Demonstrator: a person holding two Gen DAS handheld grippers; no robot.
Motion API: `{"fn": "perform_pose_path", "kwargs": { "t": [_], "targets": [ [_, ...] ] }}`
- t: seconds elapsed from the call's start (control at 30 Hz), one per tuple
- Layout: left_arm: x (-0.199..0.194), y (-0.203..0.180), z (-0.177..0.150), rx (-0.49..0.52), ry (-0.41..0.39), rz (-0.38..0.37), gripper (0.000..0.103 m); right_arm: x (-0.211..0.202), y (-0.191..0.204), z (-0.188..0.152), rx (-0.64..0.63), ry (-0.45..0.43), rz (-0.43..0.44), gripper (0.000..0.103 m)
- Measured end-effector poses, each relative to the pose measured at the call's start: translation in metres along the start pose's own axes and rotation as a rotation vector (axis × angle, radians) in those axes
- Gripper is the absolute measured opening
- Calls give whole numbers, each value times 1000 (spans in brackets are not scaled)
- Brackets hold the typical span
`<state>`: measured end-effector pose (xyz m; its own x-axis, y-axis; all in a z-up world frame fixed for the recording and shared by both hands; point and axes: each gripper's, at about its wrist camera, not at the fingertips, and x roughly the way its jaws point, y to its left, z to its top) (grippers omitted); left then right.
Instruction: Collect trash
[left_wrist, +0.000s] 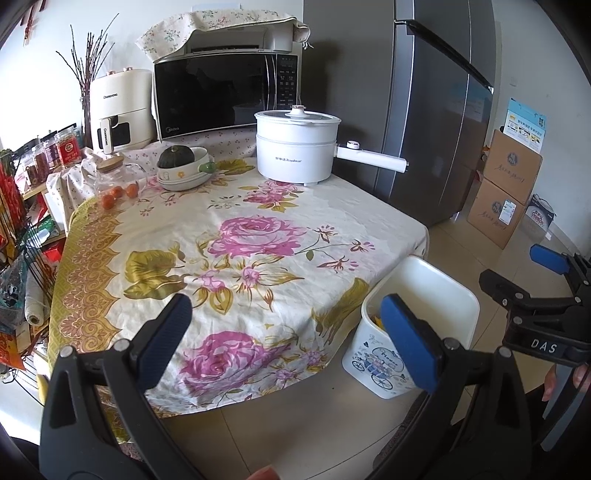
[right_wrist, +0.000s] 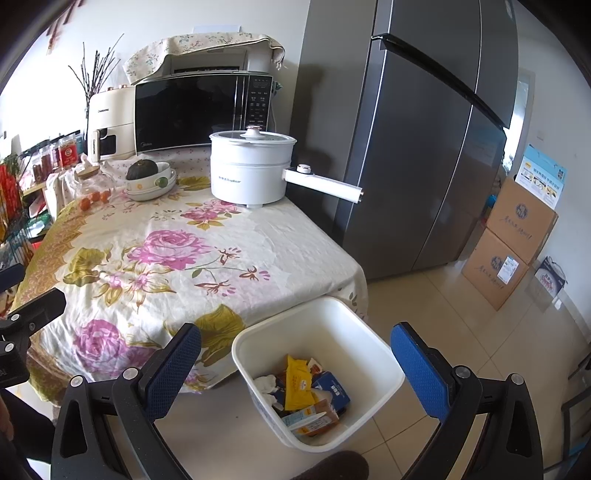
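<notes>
left gripper jaws wide, empty | right gripper jaws wide, empty, above bin | white bin on floor beside worktop, holds wrappers | no loose trash visible on worktop; collection looks about done

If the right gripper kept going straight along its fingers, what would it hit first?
Probably the white trash bin: the open right gripper points down into its mouth, so it would likely meet the wrappers inside, though depth is unclear.

Right gripper, jaws apart, above a white square plastic bin of wrappers standing on the floor beside the floral-clothed table's near corner.
</notes>
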<state>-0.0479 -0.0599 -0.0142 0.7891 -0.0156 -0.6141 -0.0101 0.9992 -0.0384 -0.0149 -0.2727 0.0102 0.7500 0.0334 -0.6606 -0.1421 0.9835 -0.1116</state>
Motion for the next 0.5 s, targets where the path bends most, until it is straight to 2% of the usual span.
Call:
{"fn": "perform_pose_path", "kwargs": {
  "t": [0.27, 0.5],
  "targets": [
    [0, -1, 0, 7, -2, 1, 102, 0, 0, 1, 0, -1, 0, 103],
    [8, 4, -2, -13, 49, -23, 102, 0, -2, -3, 5, 6, -1, 103]
  ]
}}
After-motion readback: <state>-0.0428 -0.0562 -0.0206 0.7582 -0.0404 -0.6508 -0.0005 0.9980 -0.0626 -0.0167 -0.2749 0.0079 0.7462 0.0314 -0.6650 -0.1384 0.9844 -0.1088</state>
